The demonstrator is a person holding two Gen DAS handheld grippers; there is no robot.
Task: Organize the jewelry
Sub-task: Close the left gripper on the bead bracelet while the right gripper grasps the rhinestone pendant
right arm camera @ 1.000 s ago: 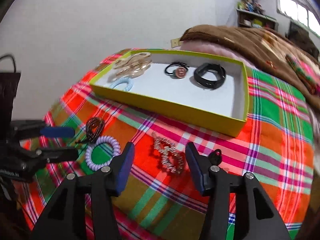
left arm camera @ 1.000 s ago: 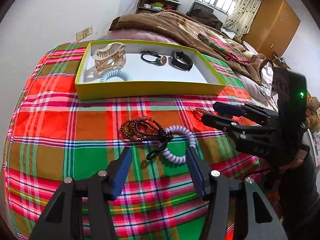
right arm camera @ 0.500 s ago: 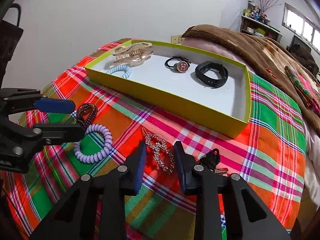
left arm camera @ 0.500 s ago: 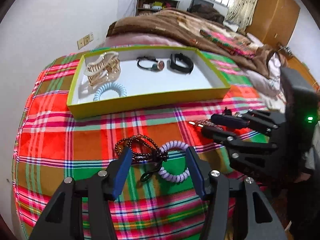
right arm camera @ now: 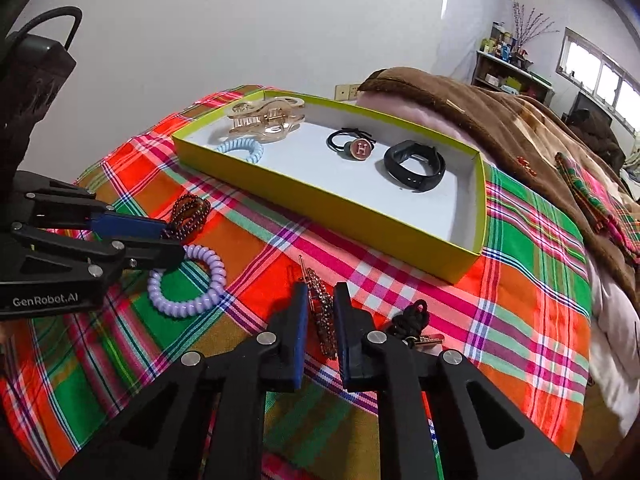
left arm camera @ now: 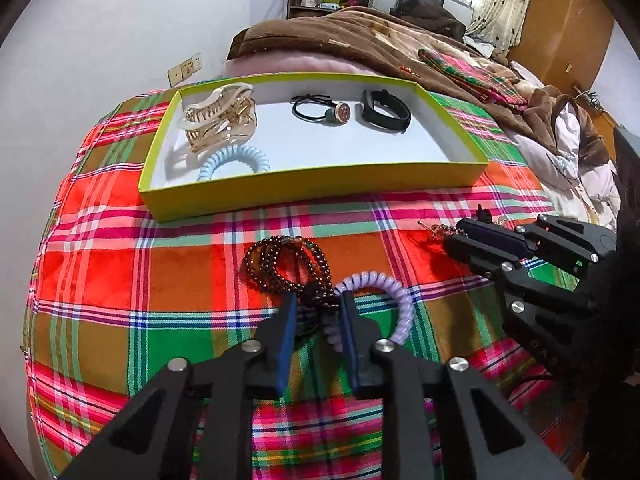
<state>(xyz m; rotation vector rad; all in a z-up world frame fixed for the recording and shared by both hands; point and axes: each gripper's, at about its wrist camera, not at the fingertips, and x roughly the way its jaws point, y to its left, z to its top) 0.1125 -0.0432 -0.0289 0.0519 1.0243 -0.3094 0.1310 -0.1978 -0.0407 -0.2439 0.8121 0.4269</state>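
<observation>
On the plaid cloth, my left gripper (left arm camera: 318, 304) points down with its jaws closing. Between its pads sit the knot of the dark bead bracelet (left arm camera: 280, 264) and a stretch of the purple coil hair tie (left arm camera: 394, 296), and both pads touch them. My right gripper (right arm camera: 321, 294) is shut on the rhinestone hair clip (right arm camera: 323, 322), which still lies on the cloth. The left wrist view shows that gripper (left arm camera: 472, 240) from the side, with the clip (left arm camera: 438, 230) poking out. In the right wrist view the left gripper (right arm camera: 172, 240) sits over the bracelet (right arm camera: 190, 212) and the hair tie (right arm camera: 188, 280).
A yellow-green box (left arm camera: 312, 188) (right arm camera: 320, 204) behind holds a beige claw clip (left arm camera: 220, 118), a blue coil tie (left arm camera: 236, 160), a black hair tie with a round charm (left arm camera: 320, 112) and a black band (left arm camera: 386, 112). A black knotted charm (right arm camera: 414, 318) lies right of the hair clip. A brown blanket (left arm camera: 360, 36) is heaped beyond the box.
Both pairs of jaws have narrowed from wide apart. The left has come down around the bracelet knot and purple coil. The right has shut on the rhinestone clip.
</observation>
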